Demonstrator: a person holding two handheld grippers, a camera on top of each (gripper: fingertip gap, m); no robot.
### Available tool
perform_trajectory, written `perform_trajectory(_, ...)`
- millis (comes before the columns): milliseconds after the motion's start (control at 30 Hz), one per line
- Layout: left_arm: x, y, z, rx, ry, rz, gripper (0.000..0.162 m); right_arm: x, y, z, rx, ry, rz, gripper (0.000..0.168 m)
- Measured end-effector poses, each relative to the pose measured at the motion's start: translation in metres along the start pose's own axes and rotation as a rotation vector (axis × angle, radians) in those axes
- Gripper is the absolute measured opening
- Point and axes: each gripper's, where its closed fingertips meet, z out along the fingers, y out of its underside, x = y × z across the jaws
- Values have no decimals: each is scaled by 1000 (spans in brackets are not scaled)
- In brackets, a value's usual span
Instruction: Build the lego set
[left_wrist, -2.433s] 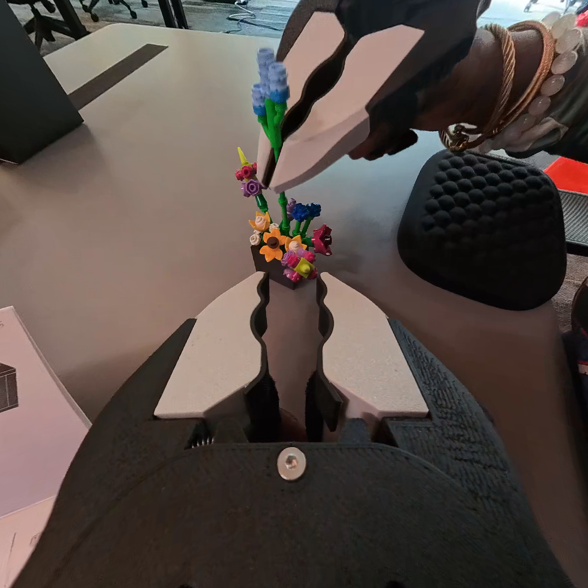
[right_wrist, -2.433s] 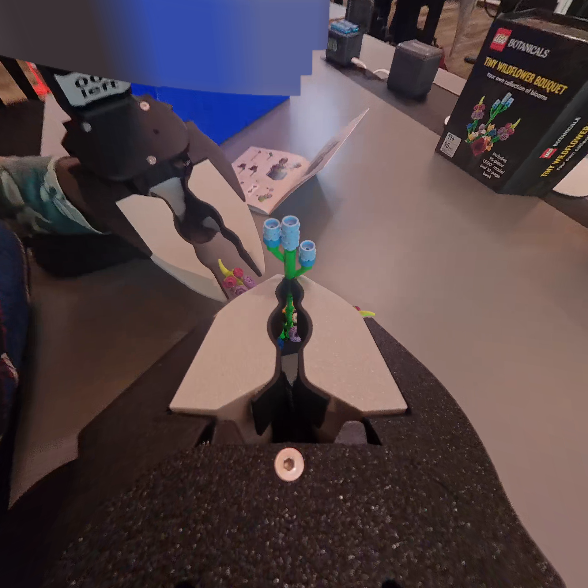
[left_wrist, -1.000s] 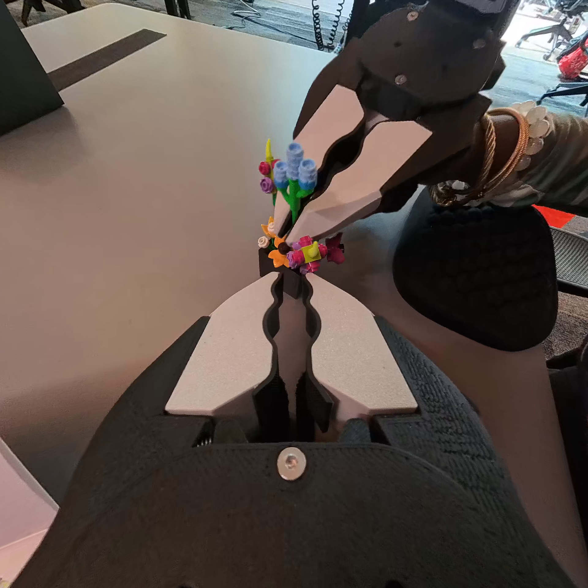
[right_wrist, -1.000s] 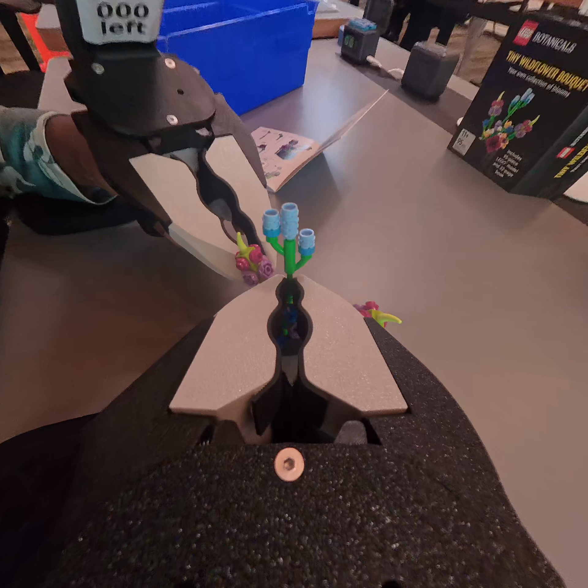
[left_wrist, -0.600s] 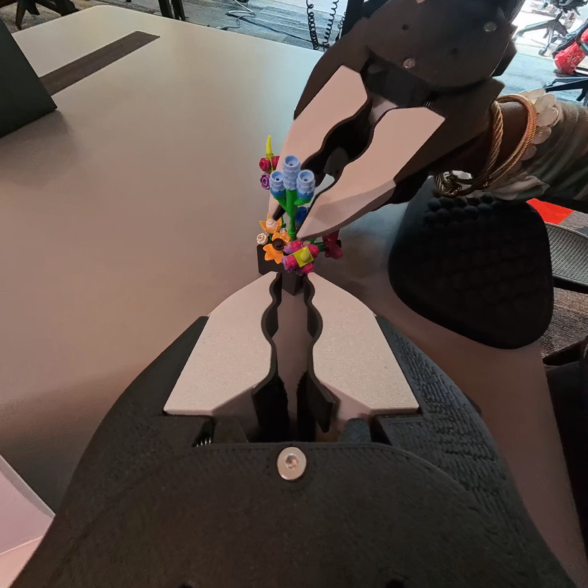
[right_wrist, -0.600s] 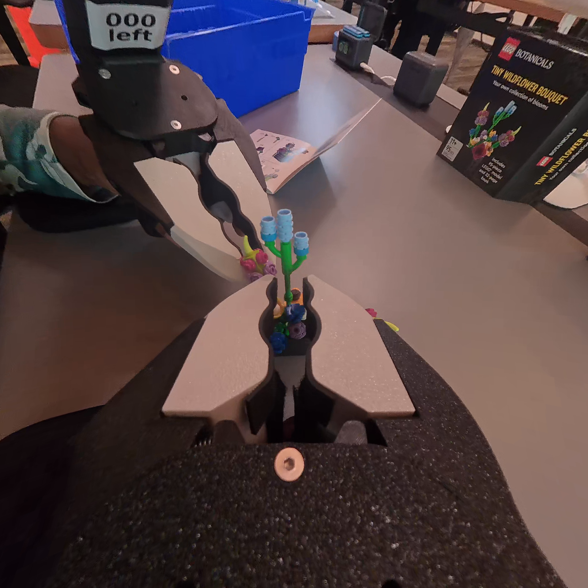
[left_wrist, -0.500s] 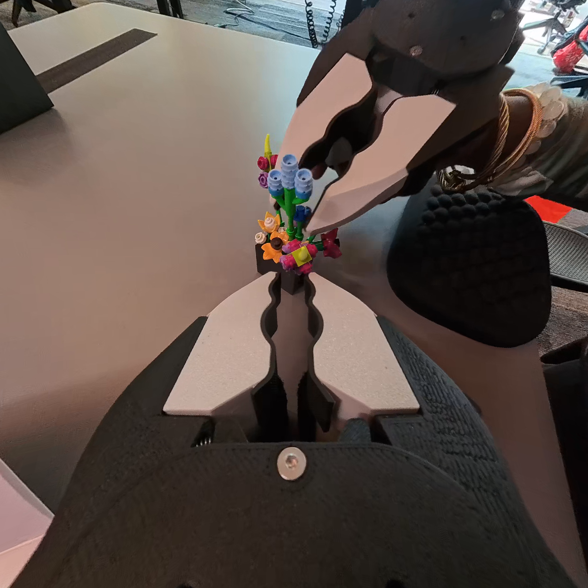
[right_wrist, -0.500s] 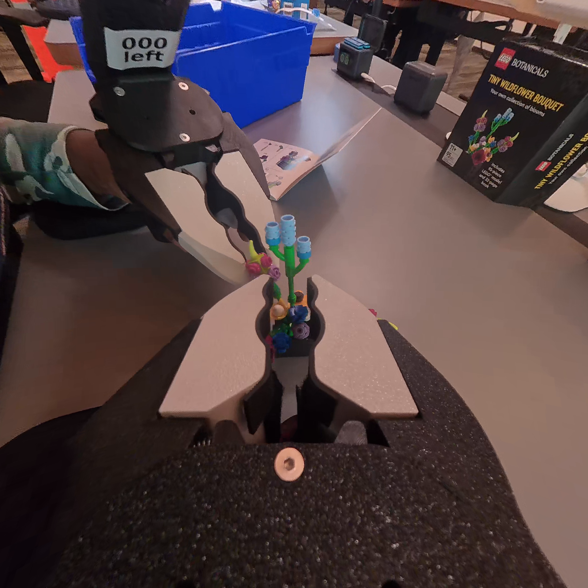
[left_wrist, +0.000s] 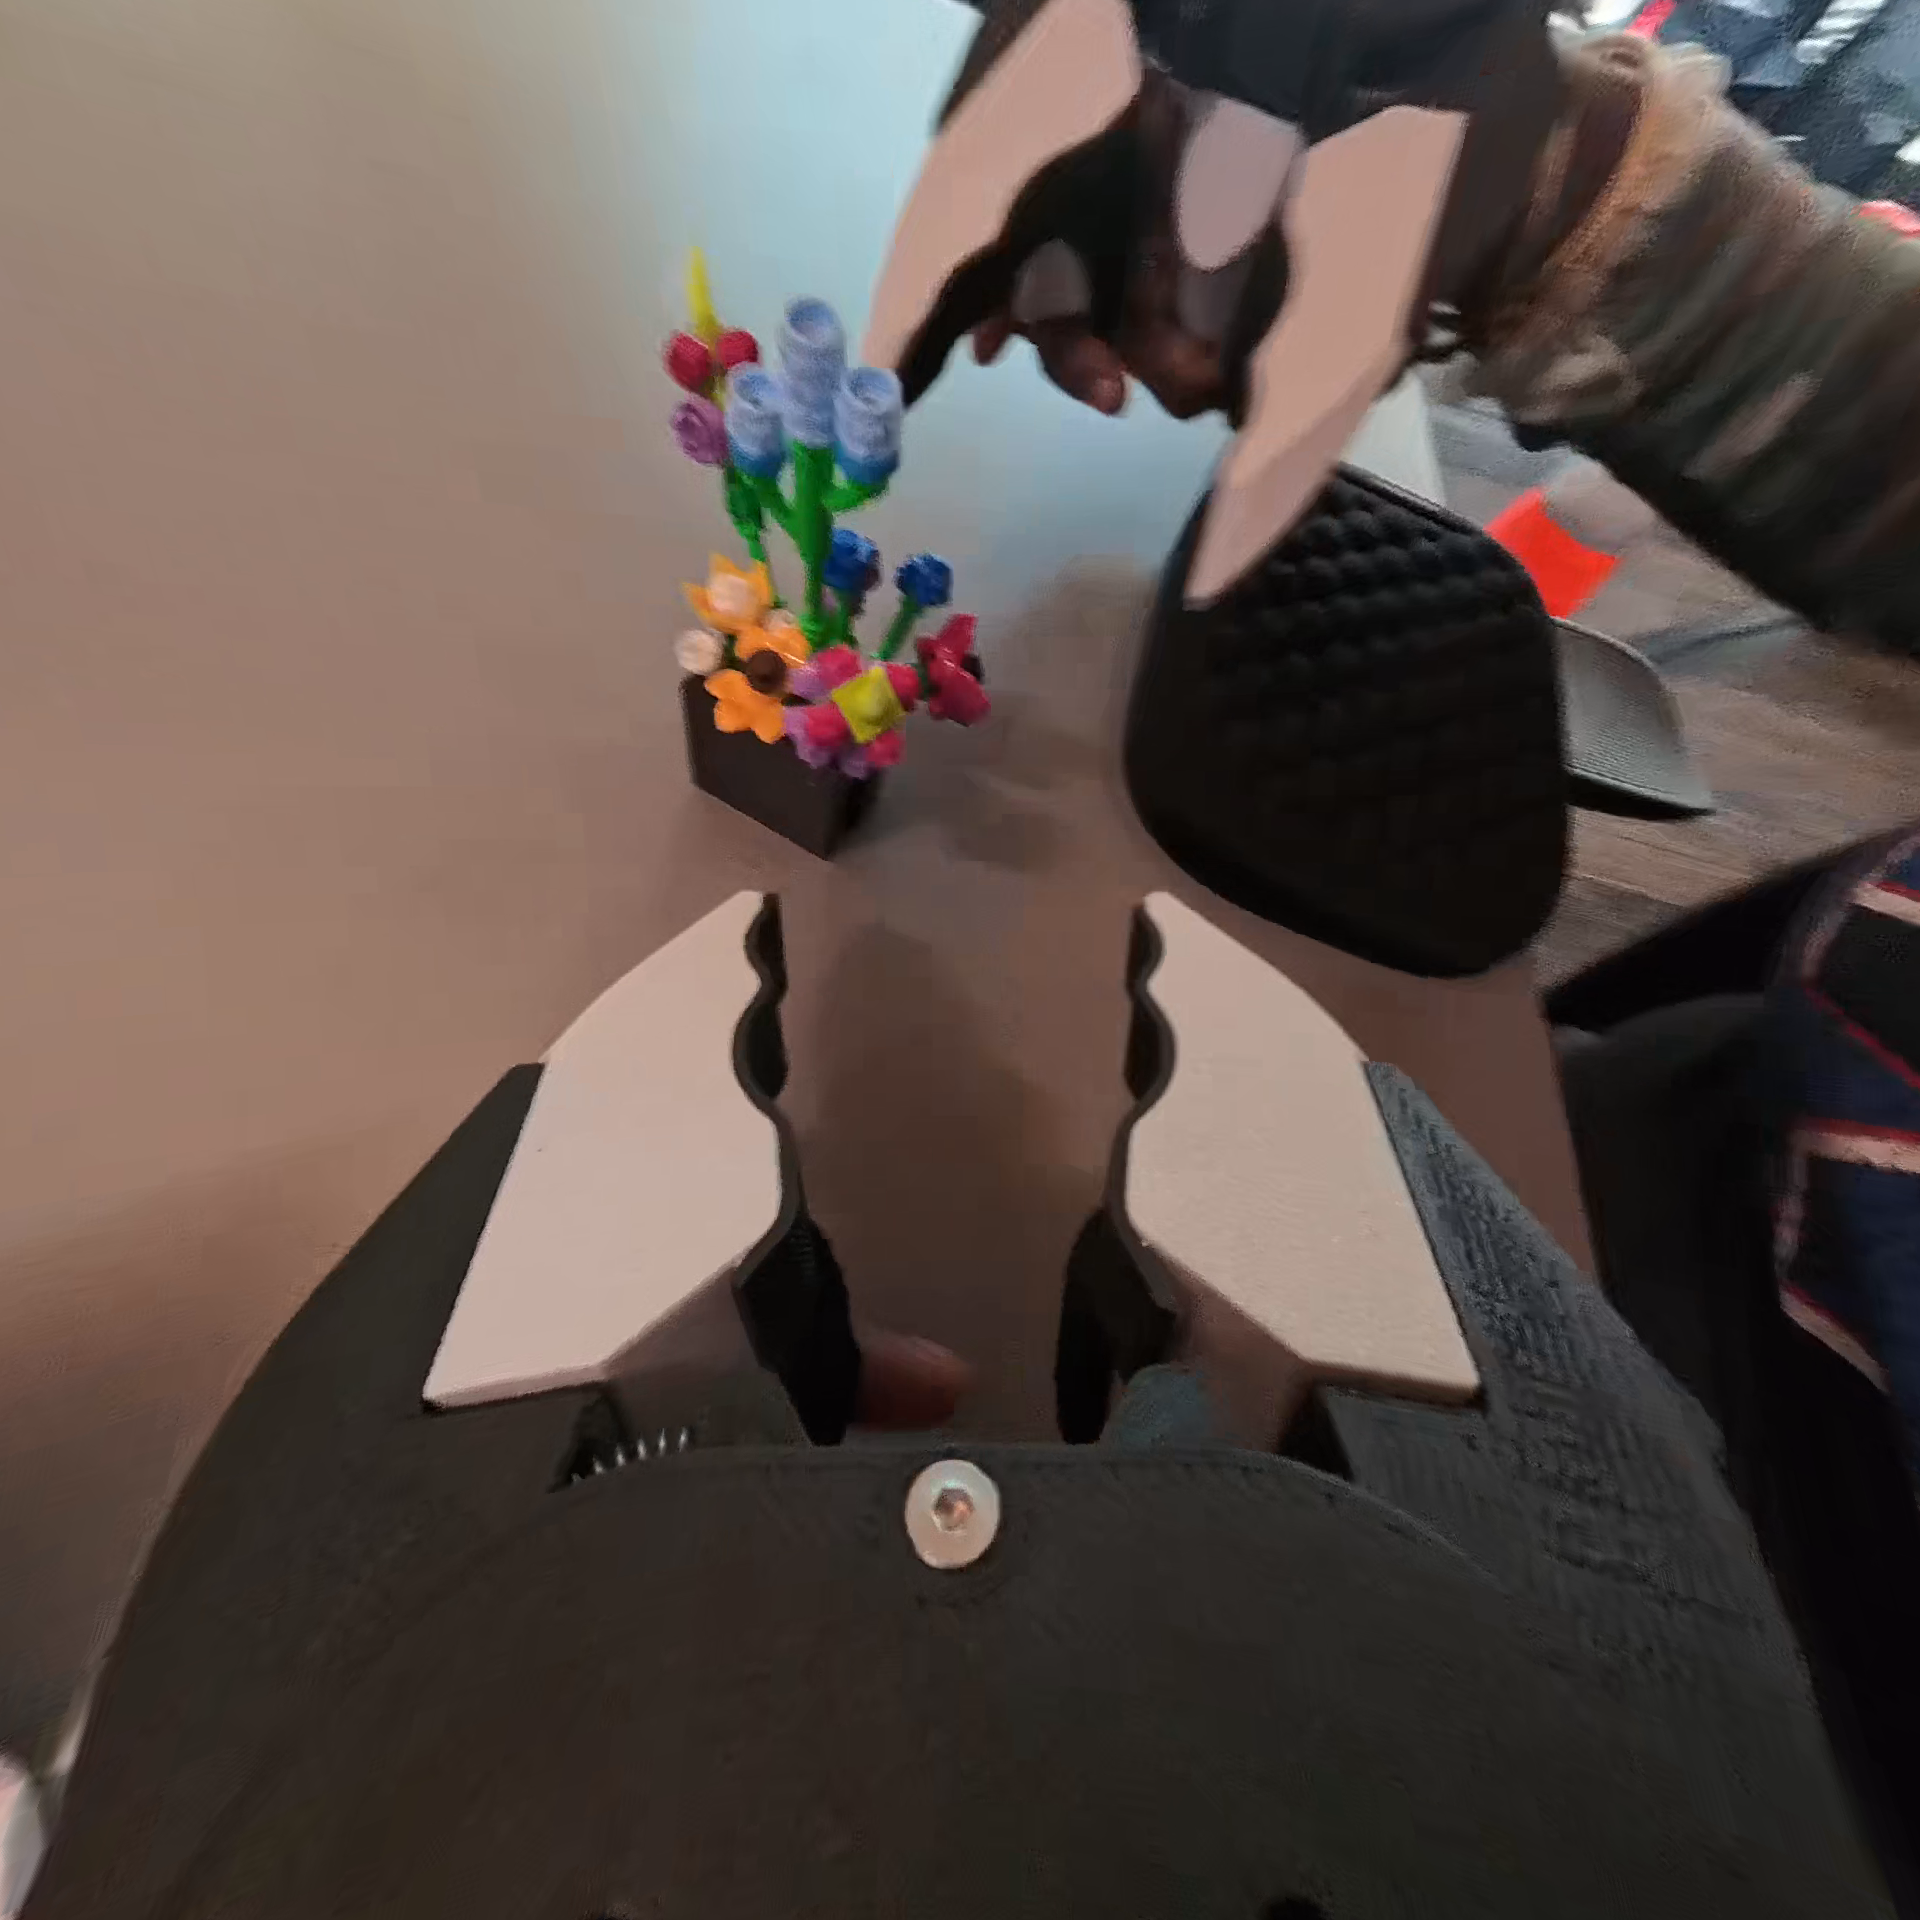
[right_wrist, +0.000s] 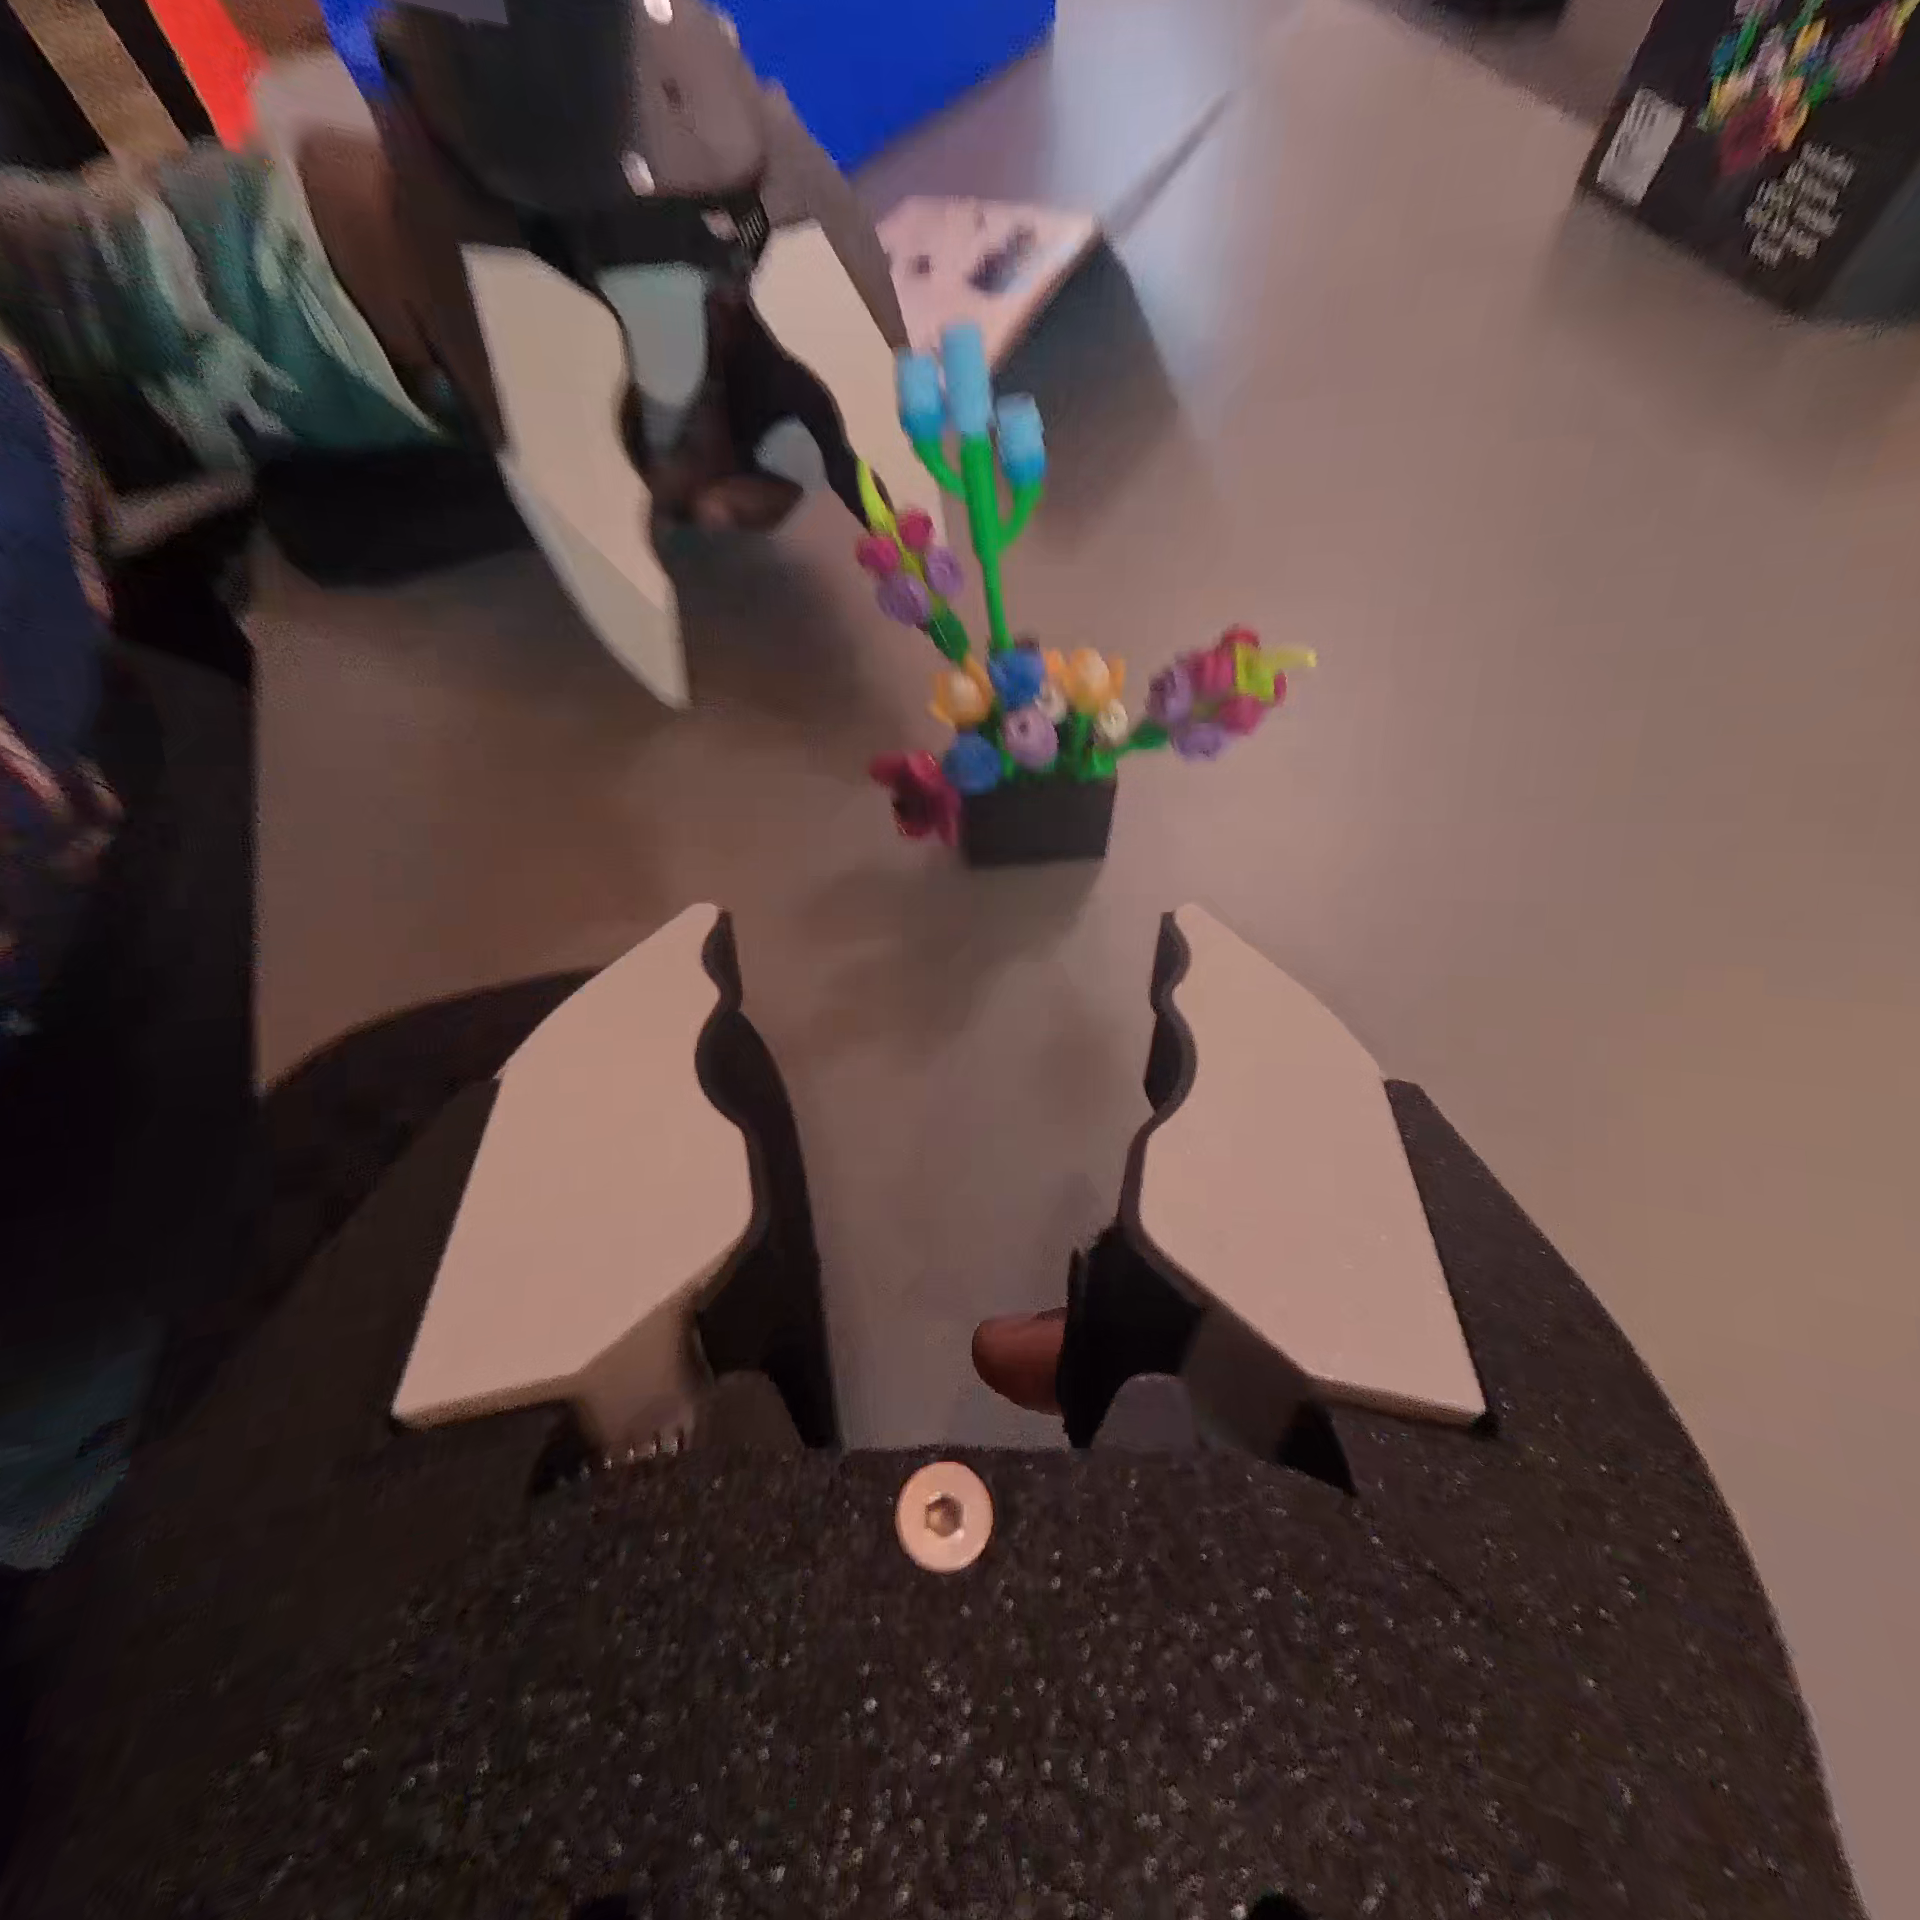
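Both claws are released and grasp nothing. From where I drive it, my left claw (left_wrist: 951, 914) fills the lower middle of its own frame with its pale fingers spread wide, bare worktop (left_wrist: 312, 520) showing between them. My right claw (right_wrist: 940, 914) sits the same way at the bottom of its frame; in the left wrist view it hangs at the upper right (left_wrist: 1049, 478), fingers parted, above and to the right of the flowers.

The lego bouquet (left_wrist: 810, 582) stands free at the centre of the left view, just beyond my fingertips and touched by neither claw. Its black base (right_wrist: 1039, 821) rests flat on the worktop, and the green stem with three pale blue blooms (right_wrist: 966, 416) rises upright above the orange, purple and red flowers. I judge that stem seated, since it stands unsupported, which would explain why both claws are clear of it.

At the upper right of the right view sits the dark set box (right_wrist: 1766, 156), with the open instruction booklet (right_wrist: 987, 249) at upper centre, both well apart from the build. Motion blur softens both frames.
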Motion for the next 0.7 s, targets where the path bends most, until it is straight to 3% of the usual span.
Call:
perform_trajectory(100, 1, 5, 1, -38, 59, -39, 71, 16, 11, 12, -28, 36, -57, 58)
perform_trajectory(267, -3, -3, -12, -15, -48, 19, 71, 23, 3, 36, 4, -54, -70, 62)
perform_trajectory(533, -6, 6, -52, 65, -231, -25, 66, 20, 2, 57, -60, -74, -185, 52)
perform_trajectory(700, -7, 9, -59, 71, -259, -30, 63, 23, -3, 62, -50, -62, -199, 34)
